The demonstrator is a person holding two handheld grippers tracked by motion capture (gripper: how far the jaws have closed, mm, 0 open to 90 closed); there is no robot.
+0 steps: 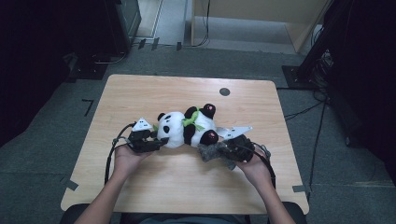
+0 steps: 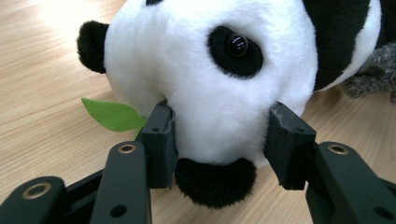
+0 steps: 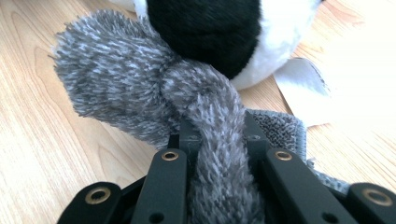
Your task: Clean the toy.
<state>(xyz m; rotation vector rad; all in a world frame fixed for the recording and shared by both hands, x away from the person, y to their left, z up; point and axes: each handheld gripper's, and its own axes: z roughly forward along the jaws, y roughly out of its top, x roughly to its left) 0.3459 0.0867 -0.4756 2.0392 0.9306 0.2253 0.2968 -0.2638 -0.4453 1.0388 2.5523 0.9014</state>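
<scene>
Nearest us, at five o'clock on the table (image 1: pixel 140 196), our right gripper (image 1: pixel 232 150) is clamped on a fuzzy grey sock (image 3: pixel 140 88), its jaws pinching the fabric so we can draw it along the toy's leg. At seven o'clock our left gripper (image 1: pixel 150 140) has its jaws pressed into the plush panda's (image 1: pixel 187 128) white head, steadying it against that pull. The panda lies on its back mid-table. Farther off, at twelve o'clock, sits a small dark disc (image 1: pixel 224 91).

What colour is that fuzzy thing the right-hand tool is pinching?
Mottled grey fuzzy cloth, clearest in the right gripper view.
</scene>
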